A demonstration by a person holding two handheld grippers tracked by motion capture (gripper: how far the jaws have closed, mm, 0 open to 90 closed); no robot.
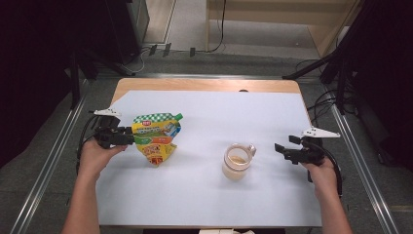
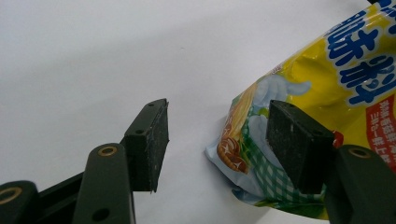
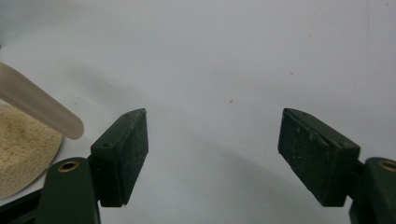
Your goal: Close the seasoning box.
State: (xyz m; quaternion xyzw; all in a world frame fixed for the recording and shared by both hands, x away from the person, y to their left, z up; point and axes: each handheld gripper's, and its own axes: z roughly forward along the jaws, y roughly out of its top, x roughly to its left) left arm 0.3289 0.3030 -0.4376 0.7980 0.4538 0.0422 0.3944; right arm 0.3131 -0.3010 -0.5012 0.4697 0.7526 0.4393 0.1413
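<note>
While the left tongs (image 1: 127,136) stand apart, one pad (image 2: 299,142) in front of the yellow pouch's (image 1: 157,137) edge and the other clear of it, nothing is clamped. Right tongs (image 1: 281,150) gape with only bare surface (image 1: 204,195) between, just right of the glass mug (image 1: 237,161). The pouch lies well left of the mug.

pouch (image 2: 322,93): cut off by top and right edges in left gripper view, one corner behind a pad | pouch print in high view: too small to read | cup (image 3: 23,149): cut by left edge in right gripper view, blurred
</note>
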